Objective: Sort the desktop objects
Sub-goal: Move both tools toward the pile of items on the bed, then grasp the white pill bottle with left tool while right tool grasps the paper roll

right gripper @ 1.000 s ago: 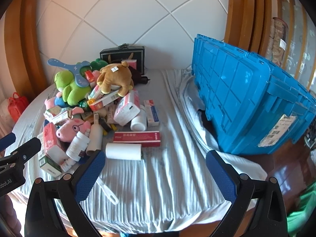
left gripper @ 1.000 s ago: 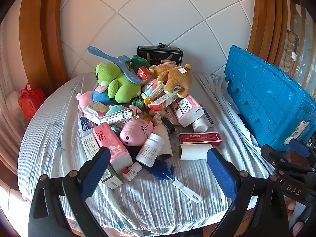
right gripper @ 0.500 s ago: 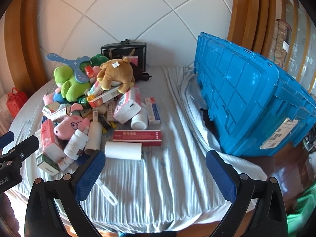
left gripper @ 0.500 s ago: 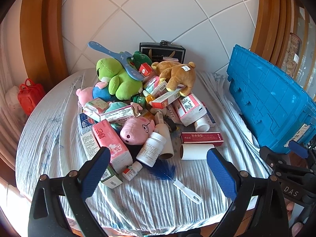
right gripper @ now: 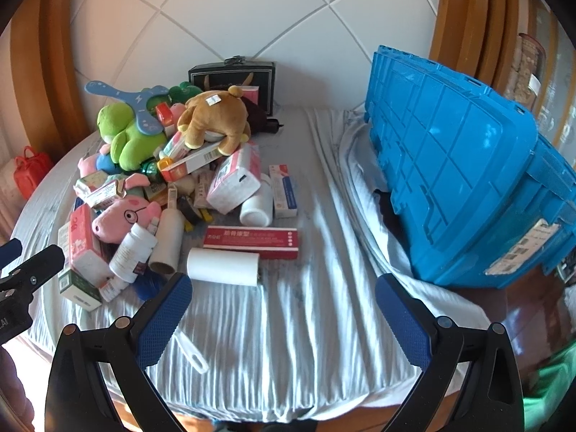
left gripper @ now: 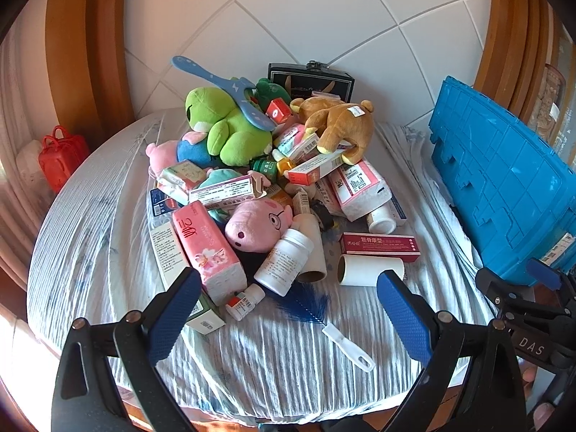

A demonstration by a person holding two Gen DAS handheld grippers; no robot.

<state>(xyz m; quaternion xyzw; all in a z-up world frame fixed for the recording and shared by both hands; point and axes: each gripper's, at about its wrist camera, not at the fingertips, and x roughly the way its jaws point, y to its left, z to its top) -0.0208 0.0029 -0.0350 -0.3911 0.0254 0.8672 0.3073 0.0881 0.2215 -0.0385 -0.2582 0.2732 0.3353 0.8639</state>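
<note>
A heap of objects covers the round table's striped cloth (left gripper: 90,237): a green frog plush (left gripper: 223,129), a brown bear plush (left gripper: 338,122), a pink pig plush (left gripper: 259,225), a pink tissue pack (left gripper: 201,244), a white pill bottle (left gripper: 284,262), a white paper roll (left gripper: 370,270), a red medicine box (left gripper: 379,246) and a blue brush with a white handle (left gripper: 324,309). My left gripper (left gripper: 288,309) is open, above the near edge of the heap, holding nothing. My right gripper (right gripper: 280,315) is open over bare cloth, right of the paper roll (right gripper: 223,266).
A big blue crate (right gripper: 468,176) lies tipped on the table's right side. A black box (left gripper: 309,81) stands at the back against the tiled wall. A small red case (left gripper: 63,154) sits off the table's left. The table's near edge (right gripper: 288,410) runs just beneath both grippers.
Both grippers have tilted and crept slightly forward over the table; the heap sits a little lower in view. No object has moved and both stay open.
</note>
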